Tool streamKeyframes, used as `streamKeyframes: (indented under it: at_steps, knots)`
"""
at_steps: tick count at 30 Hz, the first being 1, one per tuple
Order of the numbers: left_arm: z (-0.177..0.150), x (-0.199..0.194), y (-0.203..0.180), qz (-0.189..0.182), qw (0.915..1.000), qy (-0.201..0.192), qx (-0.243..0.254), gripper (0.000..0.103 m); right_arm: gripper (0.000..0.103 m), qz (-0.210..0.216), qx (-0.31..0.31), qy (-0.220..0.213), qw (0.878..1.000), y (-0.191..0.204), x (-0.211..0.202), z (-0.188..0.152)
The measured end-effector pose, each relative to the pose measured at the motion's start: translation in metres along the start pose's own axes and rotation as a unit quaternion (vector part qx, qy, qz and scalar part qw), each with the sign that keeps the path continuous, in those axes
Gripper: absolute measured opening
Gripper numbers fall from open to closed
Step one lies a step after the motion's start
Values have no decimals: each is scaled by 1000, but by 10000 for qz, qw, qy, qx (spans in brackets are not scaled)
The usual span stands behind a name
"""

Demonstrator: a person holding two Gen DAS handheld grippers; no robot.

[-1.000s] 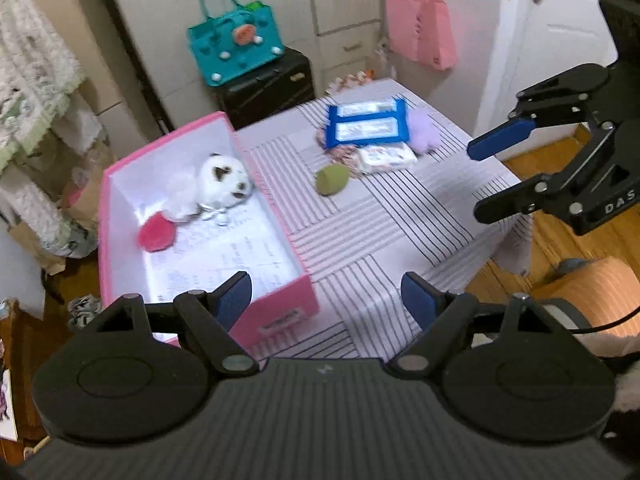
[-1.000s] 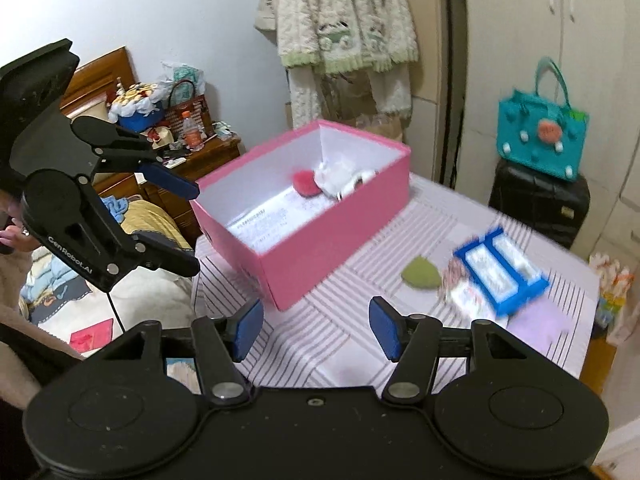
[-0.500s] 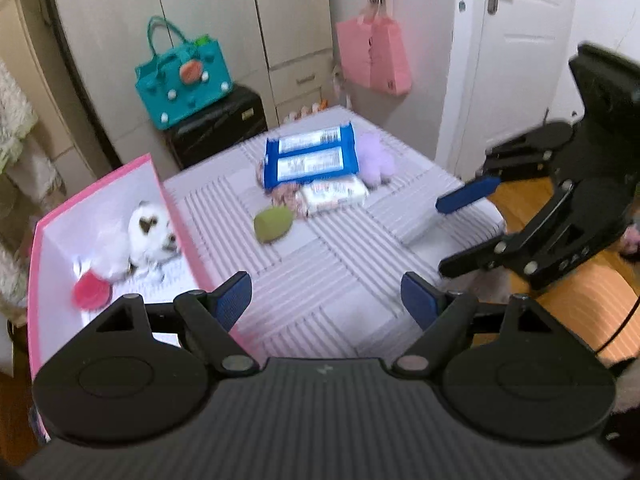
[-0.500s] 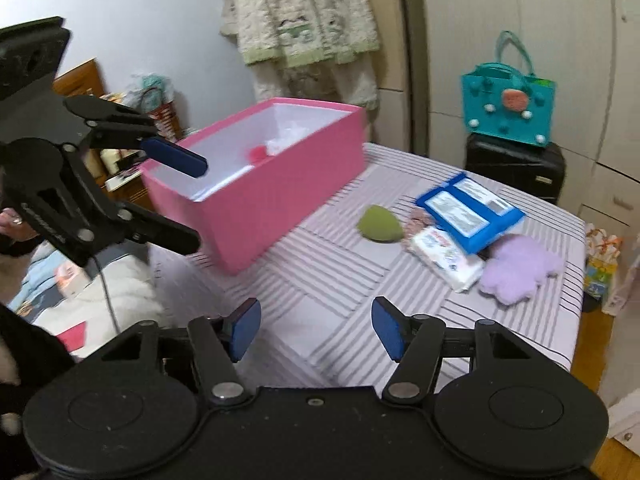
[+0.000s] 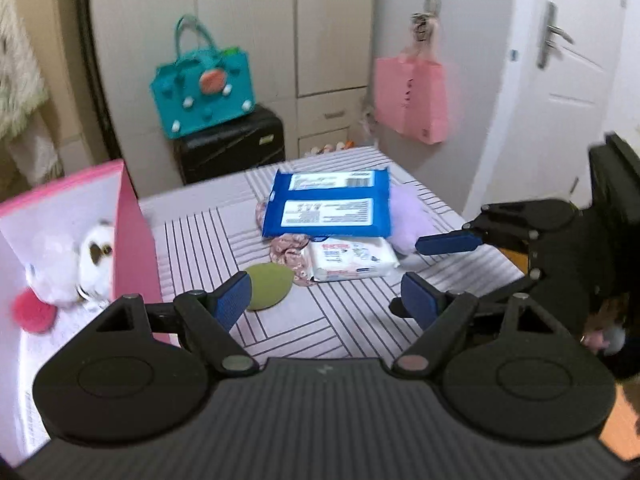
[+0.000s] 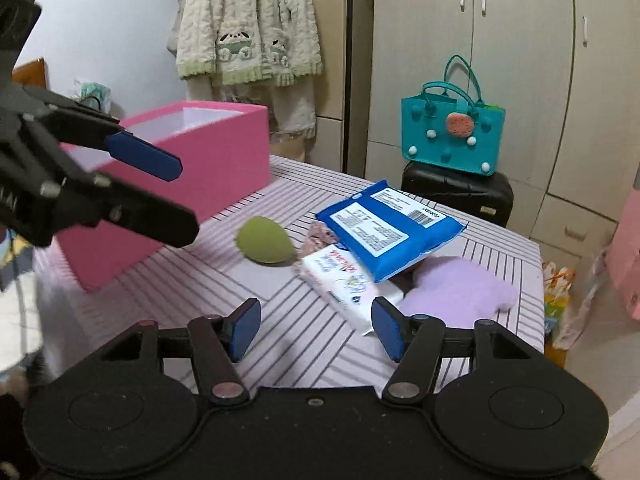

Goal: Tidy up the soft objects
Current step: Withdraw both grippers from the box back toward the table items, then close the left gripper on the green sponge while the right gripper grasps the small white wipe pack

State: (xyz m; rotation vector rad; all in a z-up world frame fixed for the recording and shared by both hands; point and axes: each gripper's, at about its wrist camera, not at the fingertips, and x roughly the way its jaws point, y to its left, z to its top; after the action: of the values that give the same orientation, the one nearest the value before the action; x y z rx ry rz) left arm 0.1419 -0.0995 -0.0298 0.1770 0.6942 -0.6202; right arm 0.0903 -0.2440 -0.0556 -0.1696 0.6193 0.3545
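Left tongs (image 5: 326, 300): blue pads set wide apart, nothing between them, poised above striped desk (image 5: 320, 320), near pad just beside green sponge (image 5: 267, 285). Right tongs (image 6: 316, 330): pads parted rather less, empty, clear of white wipes pack (image 6: 344, 284) below. Blue pack (image 6: 390, 228) resting on wipes pack and floral cloth (image 5: 288, 254); purple plush (image 6: 456, 292) partly under blue pack. Left wrist view only: interior of pink box (image 5: 132, 240), with white plush toy (image 5: 94, 256) and red puff (image 5: 32, 312). Right wrist view only: outer box wall, hanging knit garment (image 6: 248, 28).
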Motion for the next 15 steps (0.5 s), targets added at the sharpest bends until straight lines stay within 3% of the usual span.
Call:
streamKeyframes:
  at_steps: [7, 11, 15]
  knots:
    - [-4, 39, 9, 176, 9989, 152, -403, 78, 64, -433, -392, 9, 9983, -3, 30, -4]
    - [-7, 56, 8, 568, 9979, 54, -319, 74, 64, -376, -324, 35, 9988, -8, 38, -5]
    - [-7, 71, 13, 726, 9963, -43, -455, 69, 64, -399, -448, 20, 9982, -11, 46, -4]
